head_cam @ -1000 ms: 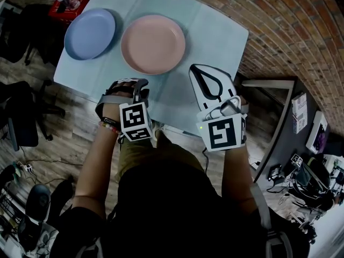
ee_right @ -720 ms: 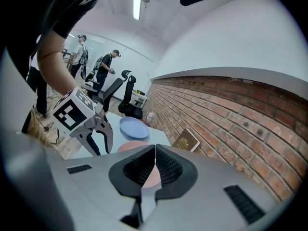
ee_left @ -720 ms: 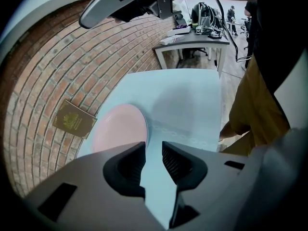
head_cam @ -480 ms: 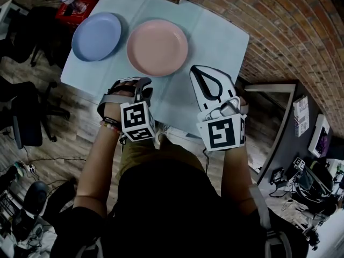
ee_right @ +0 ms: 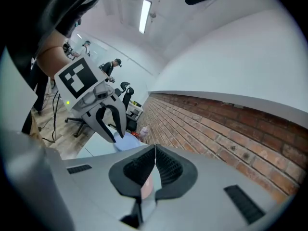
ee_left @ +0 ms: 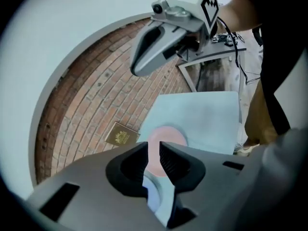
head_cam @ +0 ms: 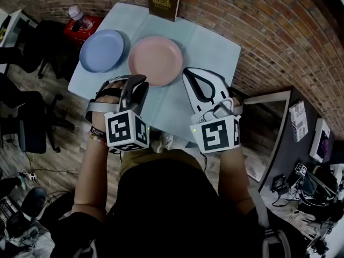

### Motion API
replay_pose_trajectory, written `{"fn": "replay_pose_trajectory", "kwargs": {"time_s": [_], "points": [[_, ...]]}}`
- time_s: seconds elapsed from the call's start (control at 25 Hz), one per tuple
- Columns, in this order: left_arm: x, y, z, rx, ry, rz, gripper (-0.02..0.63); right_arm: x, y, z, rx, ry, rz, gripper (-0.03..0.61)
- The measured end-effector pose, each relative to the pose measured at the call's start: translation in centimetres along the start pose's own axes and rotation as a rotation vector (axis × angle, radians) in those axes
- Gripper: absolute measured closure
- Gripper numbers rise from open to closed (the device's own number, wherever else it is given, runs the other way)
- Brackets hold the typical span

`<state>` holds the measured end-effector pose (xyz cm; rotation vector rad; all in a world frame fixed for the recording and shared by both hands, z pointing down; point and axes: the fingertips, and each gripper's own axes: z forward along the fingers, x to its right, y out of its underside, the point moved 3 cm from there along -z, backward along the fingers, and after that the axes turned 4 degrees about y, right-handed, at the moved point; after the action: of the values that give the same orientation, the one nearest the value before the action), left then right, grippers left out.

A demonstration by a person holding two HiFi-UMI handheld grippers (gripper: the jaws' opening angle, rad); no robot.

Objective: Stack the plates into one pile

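Note:
Two plates lie side by side on the light-blue table (head_cam: 215, 47): a blue plate (head_cam: 102, 50) at the left and a pink plate (head_cam: 155, 61) to its right. My left gripper (head_cam: 141, 80) hovers above the near edge in front of the pink plate. Its jaws have just been closing but stand apart, with nothing between them. Its own view shows the pink plate (ee_left: 167, 136) far below the left gripper (ee_left: 153, 153). My right gripper (head_cam: 192, 75) is held to the right of the pink plate. In its own view, the right gripper (ee_right: 155, 150) has its jaws meeting and holds nothing.
A brown book (head_cam: 164, 0) stands against the brick wall (head_cam: 258, 31) at the table's far edge. A bottle (head_cam: 77, 16) sits on a red object left of the table. Office chairs (head_cam: 24, 128) and a dark desk (head_cam: 290, 128) flank the table.
Both grippers have risen above the table's near edge, the left one more and tipped further down. The plates have not moved on the table.

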<state>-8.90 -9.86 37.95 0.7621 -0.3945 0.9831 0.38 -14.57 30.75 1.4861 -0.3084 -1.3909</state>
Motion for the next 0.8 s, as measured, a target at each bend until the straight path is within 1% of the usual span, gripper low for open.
{"fn": "replay_pose_trajectory", "kwargs": {"time_s": [0.16, 0.28, 0.4, 0.56, 0.8], "points": [[-1.0, -2.1, -3.2, 0.040, -0.063, -0.015, 0.534, -0.1, -1.1, -1.5, 0.029, 0.000, -0.012, 0.545], [-1.1, -3.2, -5.1, 0.072, -0.106, -0.020, 0.559, -0.5, -1.8, -2.3, 0.045, -0.007, -0.024, 0.545], [-0.8, -3.8, -5.9, 0.103, -0.142, -0.037, 0.587, -0.8, -2.1, -2.8, 0.052, -0.013, -0.031, 0.545], [0.1, -3.9, -6.0, 0.108, -0.140, -0.028, 0.589, -1.4, -2.6, -3.1, 0.058, -0.020, -0.038, 0.545], [0.6, -3.3, -6.2, 0.107, -0.118, -0.062, 0.589, -1.8, -2.8, -3.2, 0.058, -0.029, -0.053, 0.545]]}}
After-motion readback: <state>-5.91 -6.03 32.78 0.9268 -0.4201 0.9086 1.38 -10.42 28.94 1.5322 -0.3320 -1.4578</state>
